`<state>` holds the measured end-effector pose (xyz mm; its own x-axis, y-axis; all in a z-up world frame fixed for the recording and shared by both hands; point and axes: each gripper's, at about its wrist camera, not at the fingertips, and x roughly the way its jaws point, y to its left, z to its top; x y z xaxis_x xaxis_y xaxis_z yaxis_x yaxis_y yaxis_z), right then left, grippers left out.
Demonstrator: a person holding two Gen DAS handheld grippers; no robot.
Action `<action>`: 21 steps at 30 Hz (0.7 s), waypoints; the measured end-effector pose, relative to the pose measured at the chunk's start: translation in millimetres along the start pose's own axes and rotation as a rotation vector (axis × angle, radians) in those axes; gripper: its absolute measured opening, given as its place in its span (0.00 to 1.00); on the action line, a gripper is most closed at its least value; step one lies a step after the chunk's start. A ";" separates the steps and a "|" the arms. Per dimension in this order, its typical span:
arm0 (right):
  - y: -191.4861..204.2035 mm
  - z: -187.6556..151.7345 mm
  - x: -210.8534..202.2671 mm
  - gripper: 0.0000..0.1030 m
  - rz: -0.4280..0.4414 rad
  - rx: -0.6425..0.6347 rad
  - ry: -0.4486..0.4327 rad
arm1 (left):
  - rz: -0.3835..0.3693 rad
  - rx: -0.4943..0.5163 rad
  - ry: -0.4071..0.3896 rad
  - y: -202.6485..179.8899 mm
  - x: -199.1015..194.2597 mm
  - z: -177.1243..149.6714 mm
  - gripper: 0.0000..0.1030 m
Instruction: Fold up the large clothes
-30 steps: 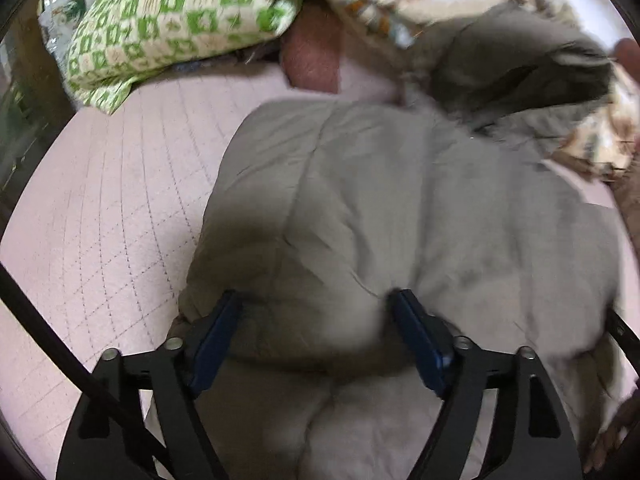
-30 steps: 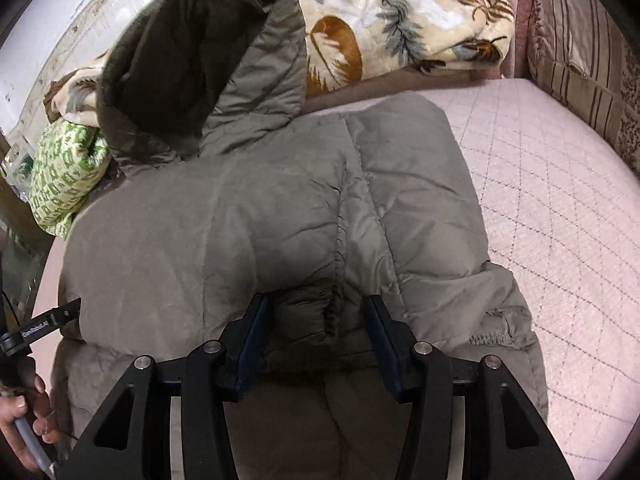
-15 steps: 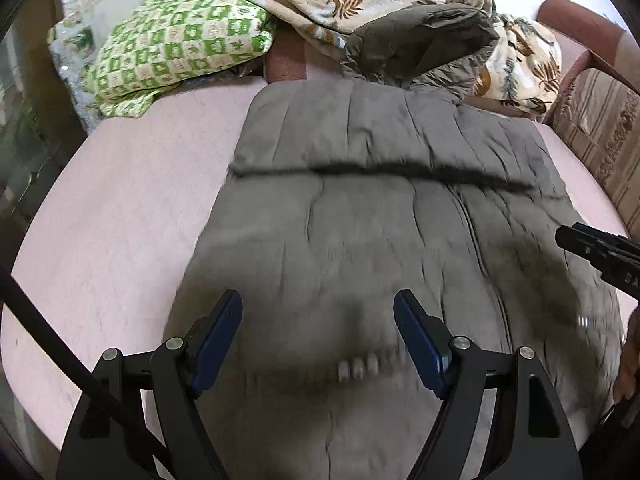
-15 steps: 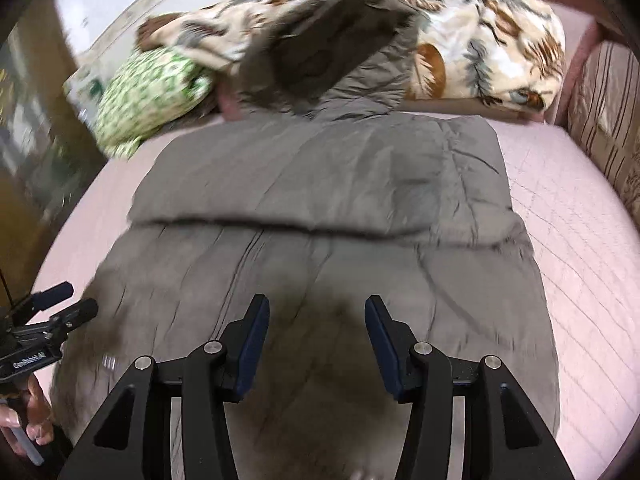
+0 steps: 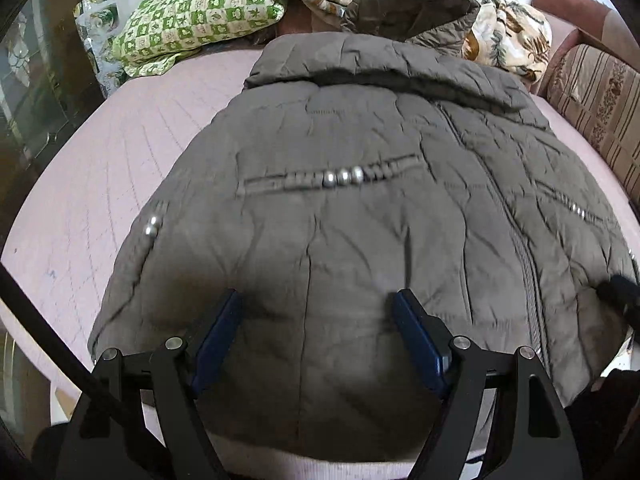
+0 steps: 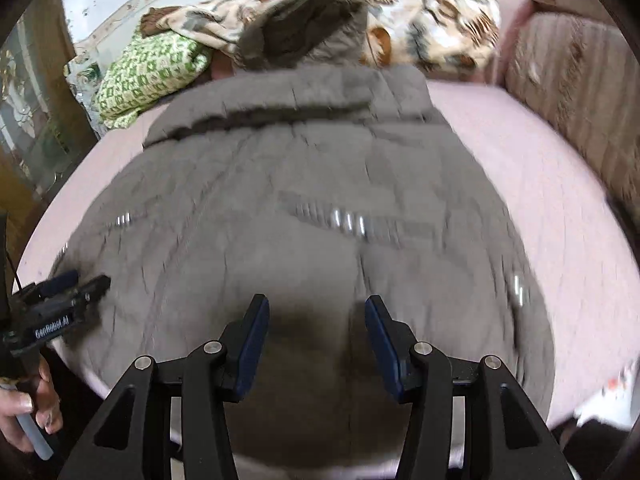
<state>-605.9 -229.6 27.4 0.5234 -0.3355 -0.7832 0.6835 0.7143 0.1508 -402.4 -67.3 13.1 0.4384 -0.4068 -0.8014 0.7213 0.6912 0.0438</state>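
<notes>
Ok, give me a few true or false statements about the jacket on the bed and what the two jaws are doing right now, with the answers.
1. The grey padded jacket lies spread on the pink bed cover. True.
2. The left gripper is clamped on the jacket's hem. False: its jaws stand apart above the fabric, gripping nothing.
3. A green checked pillow lies beyond the jacket. True.
4. The right gripper holds the hood. False: it is empty; the hood lies at the far end.
5. The jacket is bright red. False: it is grey.

bare pink bed [image 5: 132, 168] flanks jacket [image 5: 360, 240]; pillow [image 5: 192, 16] and blanket [image 5: 508, 36] crowd the far end.
</notes>
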 end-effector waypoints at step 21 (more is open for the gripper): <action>39.4 -31.2 -29.4 0.54 -0.008 -0.094 -0.114 | 0.017 0.067 -0.143 -25.0 -56.6 -14.3 0.75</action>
<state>-610.2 -172.4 37.5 0.5762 -0.4050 -0.7099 0.6400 0.7638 0.0837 -452.9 -53.0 48.9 0.5190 -0.4795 -0.7076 0.7454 0.6590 0.1002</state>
